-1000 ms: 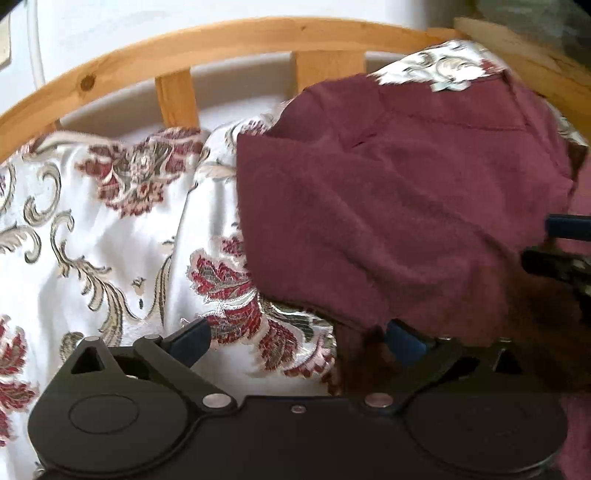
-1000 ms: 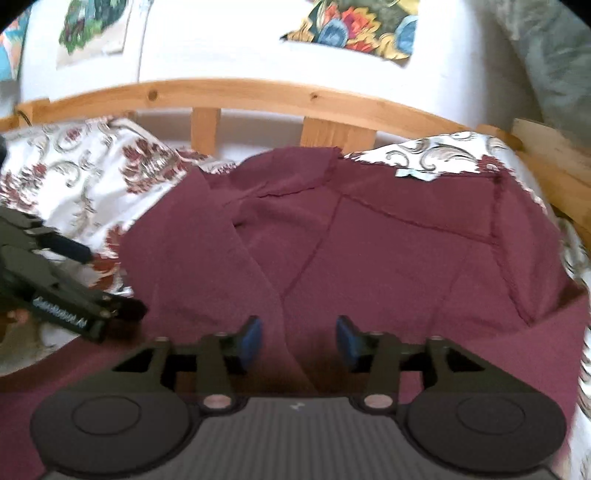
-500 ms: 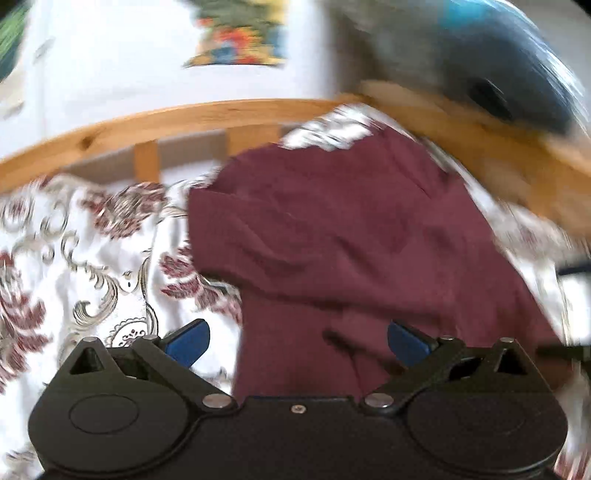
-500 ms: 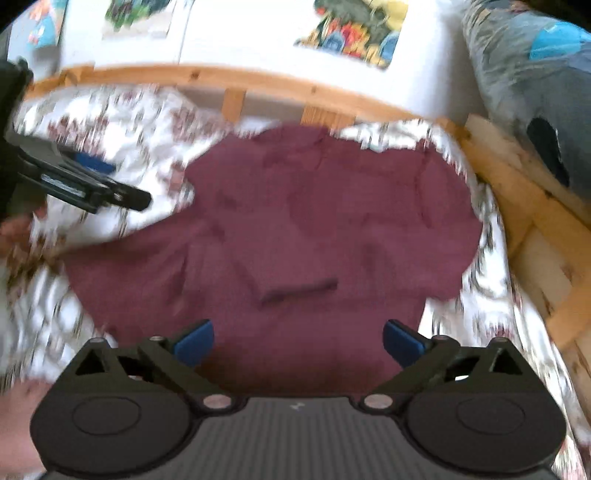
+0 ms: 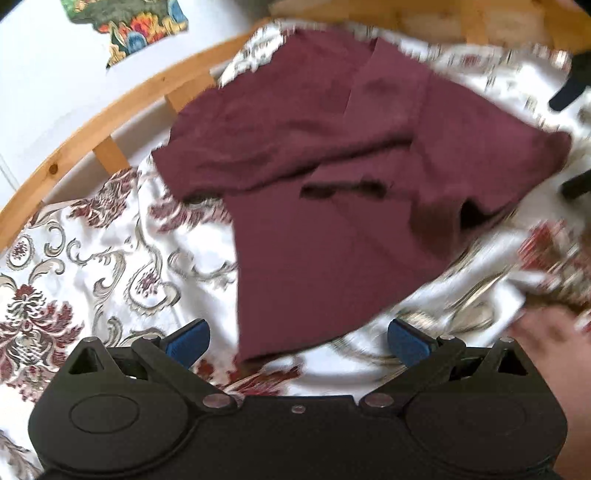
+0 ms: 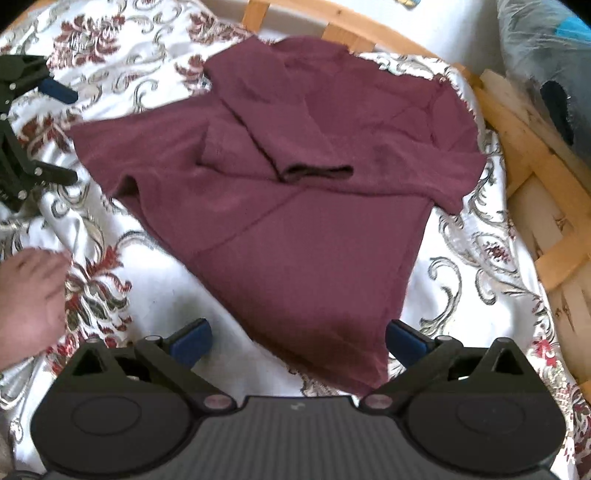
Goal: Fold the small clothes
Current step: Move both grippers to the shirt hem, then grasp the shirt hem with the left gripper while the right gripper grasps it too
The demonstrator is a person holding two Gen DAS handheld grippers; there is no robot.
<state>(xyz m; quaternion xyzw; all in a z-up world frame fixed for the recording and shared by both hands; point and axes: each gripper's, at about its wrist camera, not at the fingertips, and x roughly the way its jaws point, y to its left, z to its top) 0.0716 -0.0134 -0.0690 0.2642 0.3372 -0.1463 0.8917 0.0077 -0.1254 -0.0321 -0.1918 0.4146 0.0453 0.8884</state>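
A maroon T-shirt (image 6: pixel 295 177) lies on a floral bedspread (image 6: pixel 476 258), one sleeve folded in over the chest, hem toward me. It also shows in the left wrist view (image 5: pixel 325 184). My right gripper (image 6: pixel 297 341) is open and empty, raised above the shirt's hem. My left gripper (image 5: pixel 297 338) is open and empty, above the shirt's lower corner; it also shows at the left edge of the right wrist view (image 6: pixel 55 133). The right gripper's dark tips show at the right edge of the left wrist view (image 5: pixel 570 136).
A curved wooden bed rail (image 5: pixel 92 125) runs behind the bedspread (image 5: pixel 92 258), with a white wall and a colourful picture (image 5: pixel 133 26) beyond. A grey-blue bundle (image 6: pixel 546 59) lies past the rail at the right. A bare hand (image 6: pixel 29 306) is at the left.
My right gripper opened and let go of the shirt. Both grippers pulled back and up, so the whole shirt now lies spread below them with its sleeve folded in.
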